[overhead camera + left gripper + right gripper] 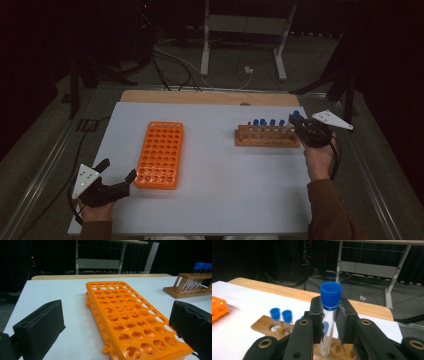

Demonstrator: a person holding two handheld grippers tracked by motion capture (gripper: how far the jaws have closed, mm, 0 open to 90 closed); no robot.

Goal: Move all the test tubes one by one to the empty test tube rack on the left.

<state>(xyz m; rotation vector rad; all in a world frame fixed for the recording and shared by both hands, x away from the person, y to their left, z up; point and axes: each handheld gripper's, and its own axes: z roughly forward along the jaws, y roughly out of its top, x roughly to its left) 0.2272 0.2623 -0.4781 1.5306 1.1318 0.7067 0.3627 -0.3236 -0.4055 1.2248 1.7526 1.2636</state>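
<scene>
Plastic rack (160, 154) left on counter (215, 175); wooden rack (266, 136) right, holding tubes (263, 125); well apart.

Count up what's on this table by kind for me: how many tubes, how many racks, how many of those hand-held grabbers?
orange rack: 1
wooden rack: 1
blue-capped tubes: 5 (4 standing in the wooden rack, 1 held in the fingers of the right gripper)
grippers: 2 (the right gripper and the left gripper)
Total: 9
</scene>
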